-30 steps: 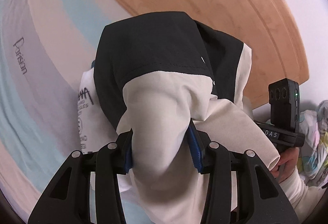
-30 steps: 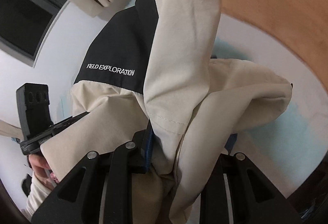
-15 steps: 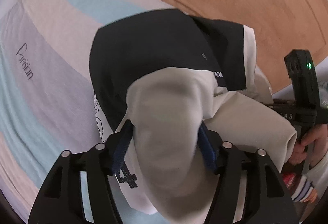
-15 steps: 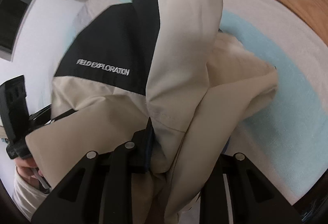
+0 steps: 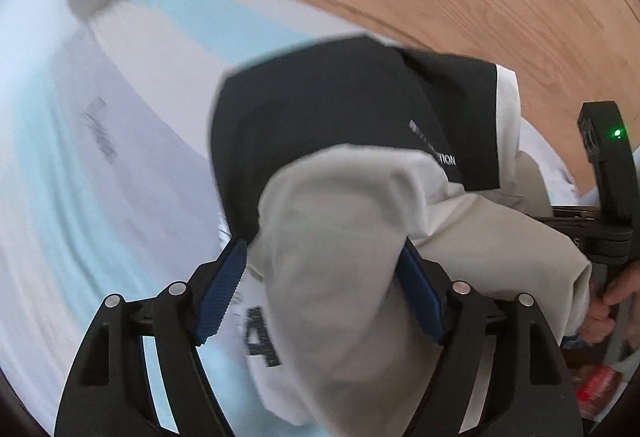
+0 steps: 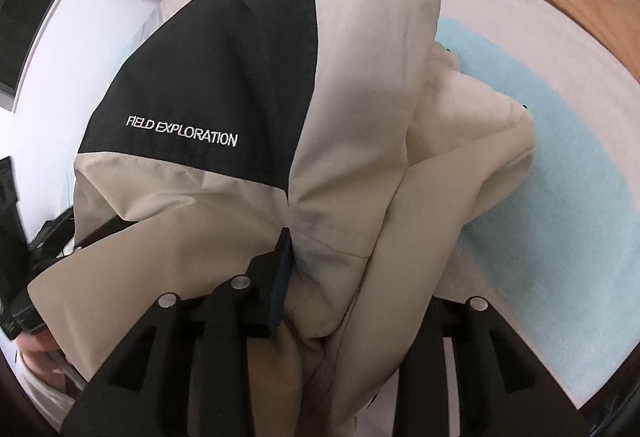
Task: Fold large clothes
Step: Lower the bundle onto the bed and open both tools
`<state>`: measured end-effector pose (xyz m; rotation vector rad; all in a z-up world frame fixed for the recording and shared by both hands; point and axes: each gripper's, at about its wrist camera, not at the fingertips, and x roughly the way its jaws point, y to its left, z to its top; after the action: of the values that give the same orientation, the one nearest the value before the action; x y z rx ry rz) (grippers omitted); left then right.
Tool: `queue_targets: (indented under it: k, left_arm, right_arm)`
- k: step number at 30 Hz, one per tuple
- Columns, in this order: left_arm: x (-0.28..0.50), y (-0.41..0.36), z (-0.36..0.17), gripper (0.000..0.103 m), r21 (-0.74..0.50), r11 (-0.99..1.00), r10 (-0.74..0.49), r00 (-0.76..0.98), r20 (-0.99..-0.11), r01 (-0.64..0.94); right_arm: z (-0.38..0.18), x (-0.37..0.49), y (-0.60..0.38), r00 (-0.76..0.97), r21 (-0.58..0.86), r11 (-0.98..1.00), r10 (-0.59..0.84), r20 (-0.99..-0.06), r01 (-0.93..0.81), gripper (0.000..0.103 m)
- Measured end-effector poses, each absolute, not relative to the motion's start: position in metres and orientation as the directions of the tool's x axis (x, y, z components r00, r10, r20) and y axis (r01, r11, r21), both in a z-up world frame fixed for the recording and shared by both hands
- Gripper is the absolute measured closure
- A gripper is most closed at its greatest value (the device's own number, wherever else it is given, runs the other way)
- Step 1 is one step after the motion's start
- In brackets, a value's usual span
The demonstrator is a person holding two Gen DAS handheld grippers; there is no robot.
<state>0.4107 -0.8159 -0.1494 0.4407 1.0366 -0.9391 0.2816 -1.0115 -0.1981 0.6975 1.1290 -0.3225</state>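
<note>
Left gripper [image 5: 322, 297]: jaws opening, jacket [image 5: 352, 221] fold between them, over the bed [image 5: 120, 177]. Right gripper [image 6: 340, 277]: opening, jacket bunched between.

Beige-and-black jacket [image 6: 256, 85] lettered "FIELD EXPLORATION" lies bunched on the striped bedsheet [image 6: 540, 157].

White stitched "FIELD EXPLORATION" on black panel of the beige-and-black fabric jacket [image 6: 224, 85], up-left of right tongs [image 6: 344, 277]. From the left tongs' view only "…TION" reads. Print on striped bedsheet [image 5: 100, 133] blurred, unreadable.
</note>
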Motion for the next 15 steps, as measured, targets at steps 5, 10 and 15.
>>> queue_targets:
  k: [5, 10, 15]
  left_arm:
    - [0.420, -0.813, -0.144, 0.031, -0.093, 0.590, -0.446, 0.228, -0.866, 0.802]
    - [0.439, -0.815, -0.153, 0.024, -0.130, 0.609, -0.419, 0.178, -0.891, 0.783]
    - [0.443, -0.808, -0.146, 0.013, -0.144, 0.651, -0.384, 0.161, -0.909, 0.745]
  right_arm:
    - [-0.184, 0.275, -1.007, 0.468, 0.369, 0.723, 0.071, -0.881, 0.585, 0.076]
    - [-0.188, 0.279, -1.008, 0.447, 0.352, 0.720, 0.064, -0.892, 0.598, 0.073]
    - [-0.179, 0.277, -1.006, 0.404, 0.279, 0.774, 0.033, -0.914, 0.568, 0.051]
